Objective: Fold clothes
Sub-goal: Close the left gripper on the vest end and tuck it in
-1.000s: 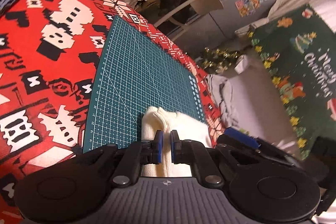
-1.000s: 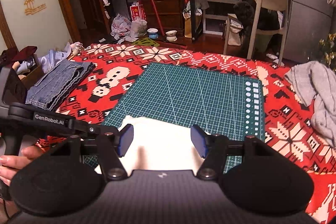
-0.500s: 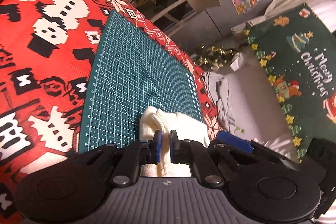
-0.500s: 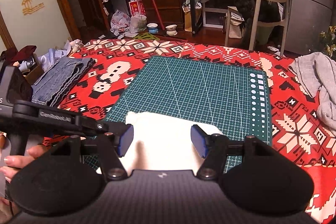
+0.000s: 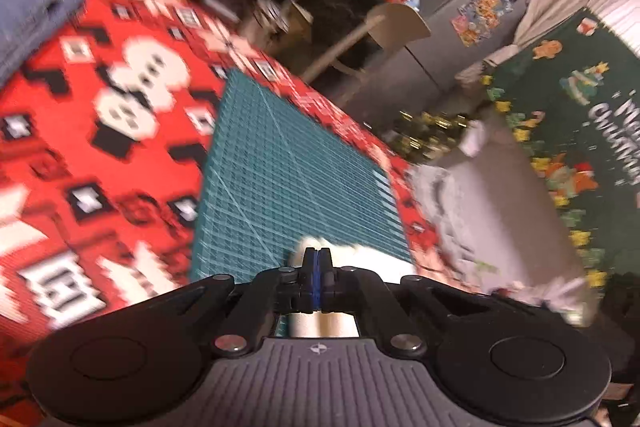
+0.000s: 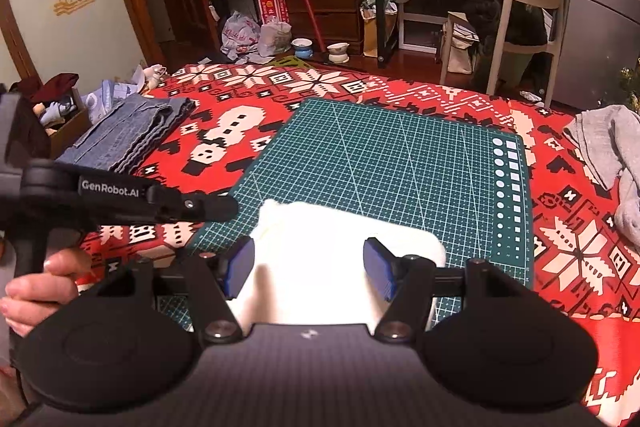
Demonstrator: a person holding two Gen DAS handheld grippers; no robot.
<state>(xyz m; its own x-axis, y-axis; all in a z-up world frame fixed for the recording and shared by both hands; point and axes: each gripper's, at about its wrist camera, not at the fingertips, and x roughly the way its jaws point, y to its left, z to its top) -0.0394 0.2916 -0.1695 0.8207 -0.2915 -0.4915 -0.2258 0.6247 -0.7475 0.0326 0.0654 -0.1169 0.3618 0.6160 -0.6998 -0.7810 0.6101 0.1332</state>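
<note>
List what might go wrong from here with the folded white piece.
1. The left tongs are shut at the edge of the white garment, and that view is motion-blurred: a fast pull may undo the fold.
2. The right tongs hang open over it, holding nothing down, so it may slide on the green mat.

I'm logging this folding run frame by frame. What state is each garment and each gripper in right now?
White garment: folded compact, lying on the green cutting mat.
Jeans: folded, on the red cloth to the left.
Grey garment: unfolded, crumpled at the right.
Left gripper: jaws shut, off the white garment's left edge.
Right gripper: open, over the white garment.
</note>
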